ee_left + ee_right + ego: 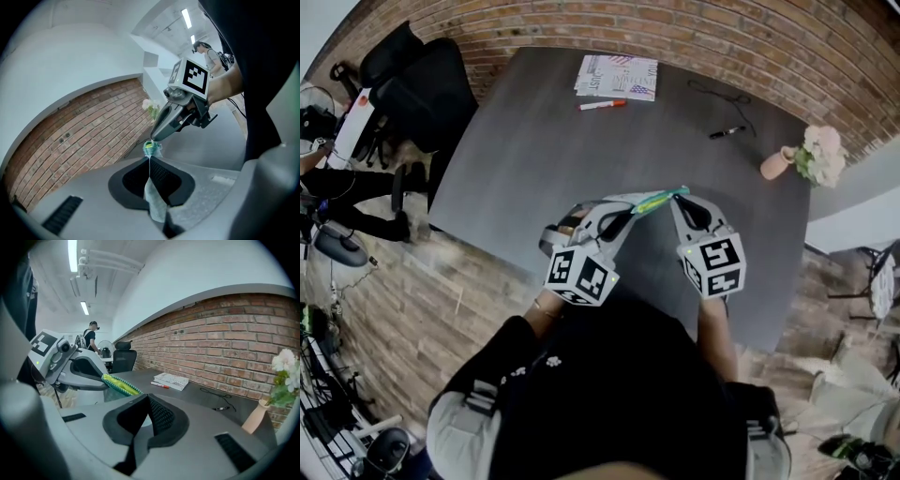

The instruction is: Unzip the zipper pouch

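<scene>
Brick wall point(675, 37) runs behind a dark grey desk point(581, 159). Just below the centre of the head view I hold the zipper pouch point(661, 200) above the desk's near part. My left hand-held gripper point(150, 161) is clamped on its pale fabric, and my right hand-held gripper point(147, 399) is pinched together on its green zipper end.

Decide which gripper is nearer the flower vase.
Right. The right gripper is at the pouch end toward the vase; the left gripper is at the far end.
</scene>
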A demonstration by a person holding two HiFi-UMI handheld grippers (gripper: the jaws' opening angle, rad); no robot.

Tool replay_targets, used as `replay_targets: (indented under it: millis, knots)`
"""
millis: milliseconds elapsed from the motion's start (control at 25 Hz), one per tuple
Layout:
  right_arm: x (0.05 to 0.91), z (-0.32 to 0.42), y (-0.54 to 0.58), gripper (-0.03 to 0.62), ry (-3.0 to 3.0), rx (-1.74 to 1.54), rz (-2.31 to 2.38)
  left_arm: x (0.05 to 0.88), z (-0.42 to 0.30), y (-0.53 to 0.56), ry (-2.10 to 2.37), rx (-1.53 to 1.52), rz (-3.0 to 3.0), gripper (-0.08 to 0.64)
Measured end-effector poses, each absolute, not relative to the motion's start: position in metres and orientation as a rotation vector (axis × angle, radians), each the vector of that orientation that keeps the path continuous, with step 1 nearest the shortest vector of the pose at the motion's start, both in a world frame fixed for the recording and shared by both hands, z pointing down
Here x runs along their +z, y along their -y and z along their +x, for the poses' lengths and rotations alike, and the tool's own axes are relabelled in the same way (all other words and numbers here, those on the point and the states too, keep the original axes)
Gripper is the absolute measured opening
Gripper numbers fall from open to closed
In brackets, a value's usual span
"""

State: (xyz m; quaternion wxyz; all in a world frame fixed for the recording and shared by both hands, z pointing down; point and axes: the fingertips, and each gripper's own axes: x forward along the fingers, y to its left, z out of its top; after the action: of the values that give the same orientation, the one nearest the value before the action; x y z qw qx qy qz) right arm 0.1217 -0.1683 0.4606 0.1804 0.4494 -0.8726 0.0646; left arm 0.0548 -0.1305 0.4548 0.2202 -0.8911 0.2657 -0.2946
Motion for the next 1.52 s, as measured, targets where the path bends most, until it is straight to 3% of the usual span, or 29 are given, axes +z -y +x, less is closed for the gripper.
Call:
replay_targets:
  millis: [1520]
  knots:
    - [0.462,0.150,0.175,0.002,2.355,0.165,1.395,0.449,0.059,0.132,-0.687,-0.719,-2.530,0.005]
